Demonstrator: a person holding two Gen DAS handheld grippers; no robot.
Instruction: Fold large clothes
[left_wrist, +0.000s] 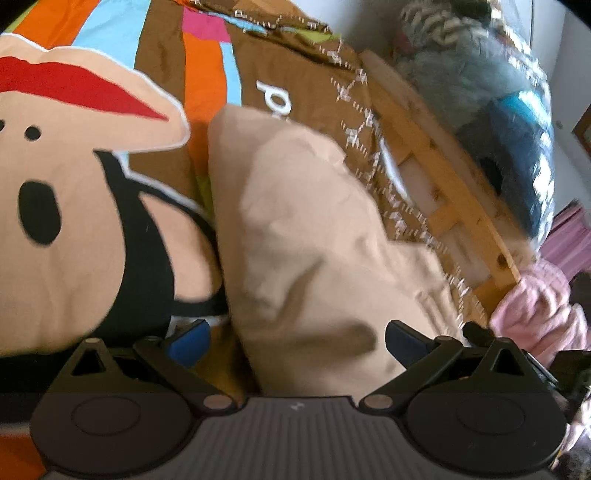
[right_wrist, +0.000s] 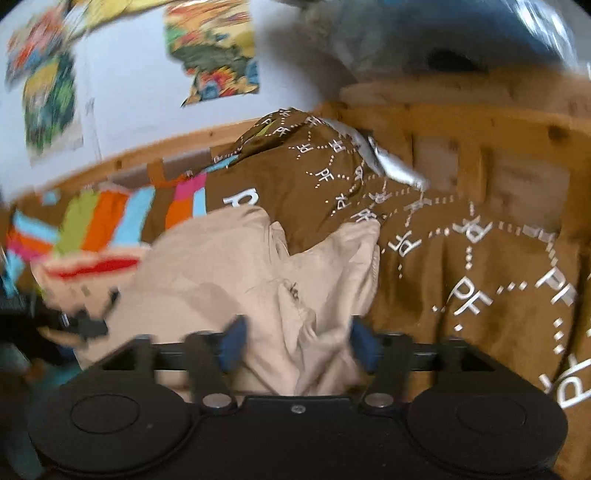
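A beige garment (left_wrist: 317, 236) lies crumpled on the bed, running from the near edge up toward the brown duvet. My left gripper (left_wrist: 295, 345) stands open and wide, with the garment's near end lying loose between its blue pads (left_wrist: 190, 345). In the right wrist view the same beige garment (right_wrist: 229, 273) is bunched into folds. My right gripper (right_wrist: 299, 347) is open, with a bunch of the cloth between its blue pads (right_wrist: 234, 343), which do not clamp it. This view is blurred.
A brown duvet (right_wrist: 461, 295) with white letter marks covers the right side. A bright striped cover with a cartoon face (left_wrist: 74, 206) lies to the left. Behind stand a wooden bed frame (left_wrist: 443, 192), a clear bag of soft things (left_wrist: 498, 122), a pink fluffy cloth (left_wrist: 535, 310) and wall posters (right_wrist: 210, 48).
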